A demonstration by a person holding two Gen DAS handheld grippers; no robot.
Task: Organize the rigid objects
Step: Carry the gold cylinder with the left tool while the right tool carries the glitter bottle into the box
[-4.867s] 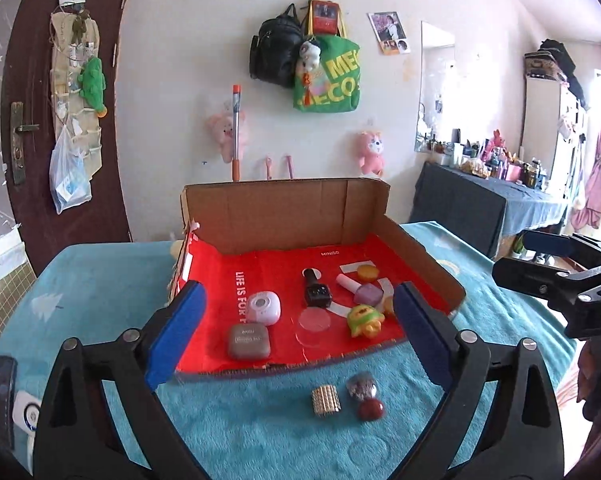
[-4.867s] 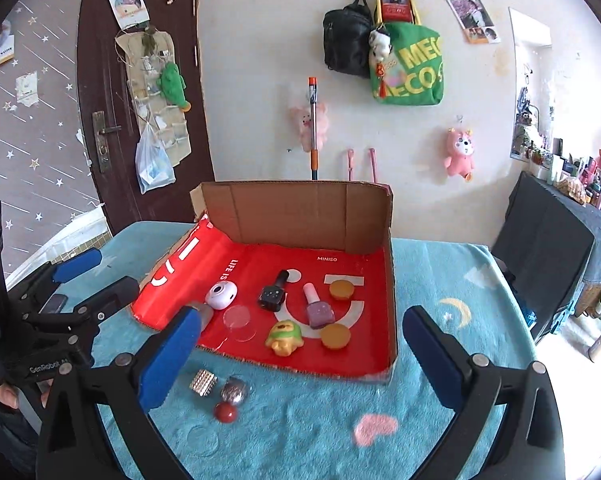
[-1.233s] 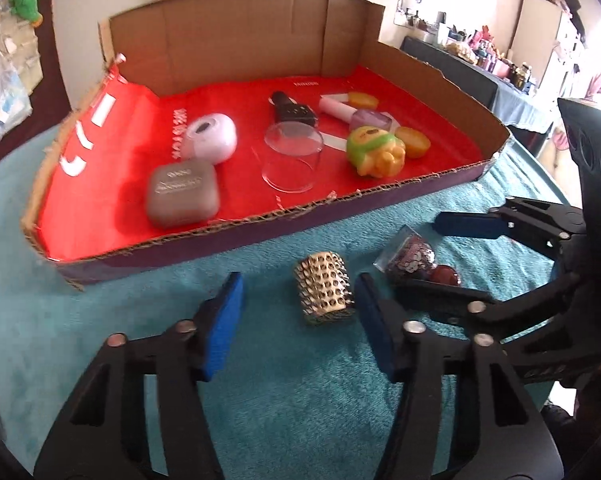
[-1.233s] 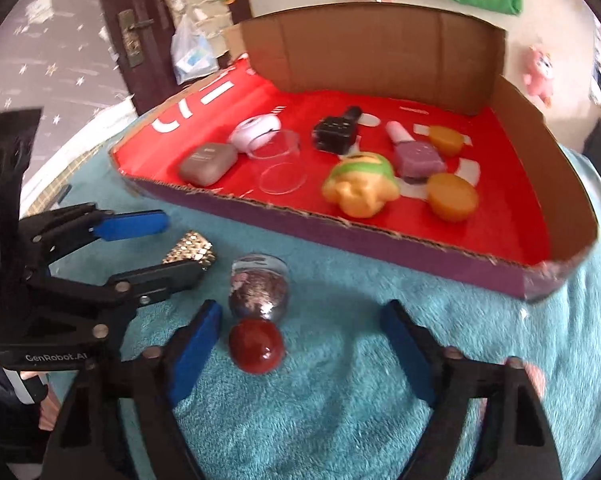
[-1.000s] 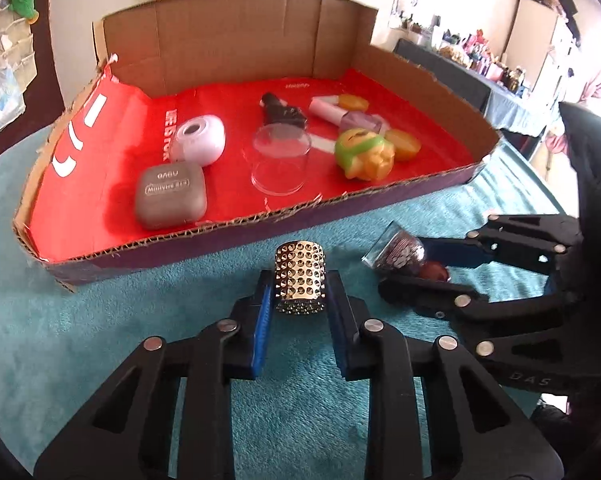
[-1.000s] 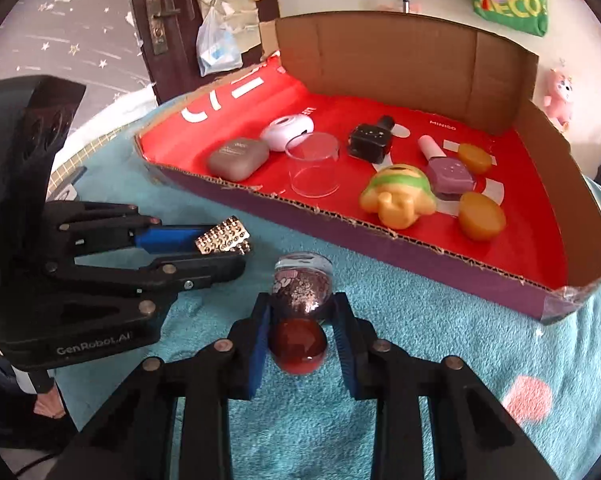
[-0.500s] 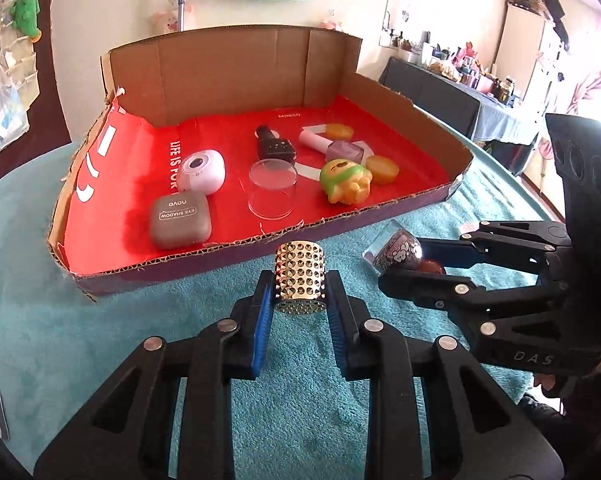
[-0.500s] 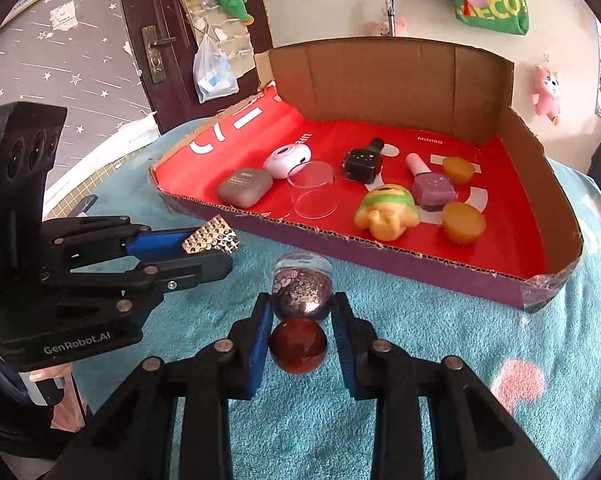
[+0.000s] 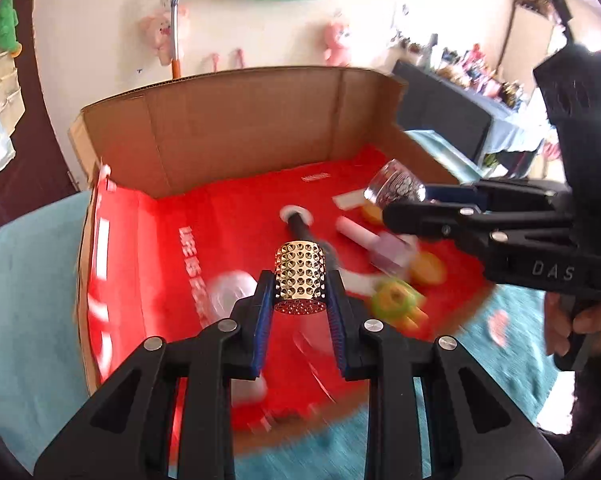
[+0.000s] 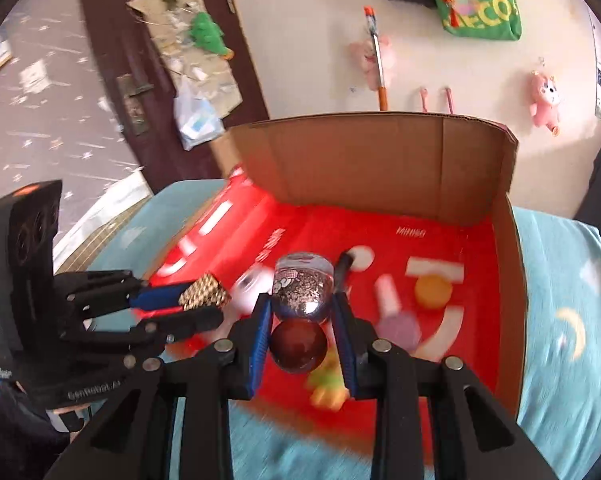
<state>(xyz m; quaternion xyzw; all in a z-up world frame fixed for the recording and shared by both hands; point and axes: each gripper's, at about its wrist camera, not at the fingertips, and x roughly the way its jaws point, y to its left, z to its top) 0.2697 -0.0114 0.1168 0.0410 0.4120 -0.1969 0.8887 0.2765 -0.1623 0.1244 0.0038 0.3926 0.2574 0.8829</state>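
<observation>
— What's the left gripper [image 9: 300, 314] got?

— A gold, stud-covered metal cylinder [image 9: 300, 282] with a mesh end, clamped upright between its blue-padded fingers [image 9: 263, 320] and held in the air above the red-lined cardboard box [image 9: 240, 128], which sits on a teal terry cloth [image 9: 24, 300].

— And the other one?

— The right gripper [image 10: 300, 338] is closed on a clear round-bodied bottle of silvery glitter with a dark red ball cap [image 10: 300, 314], also above the box. The grip sits about where the glass body meets the cap.

— Any writing?

— "MINISO" in small white letters on the red liner [image 10: 411, 233], and a blurred white line along the floor I can't read fully. The right gripper's body shows "DAS".

— What's lying in the box?

— Motion-blurred, but a lilac nail-polish bottle with a white cap [image 10: 394, 318], two round orange pieces [image 10: 433, 289], a yellow-green rubbery figure [image 9: 398, 304], a white rounded case [image 9: 230, 292] and a slim black item [image 9: 300, 230].
</observation>
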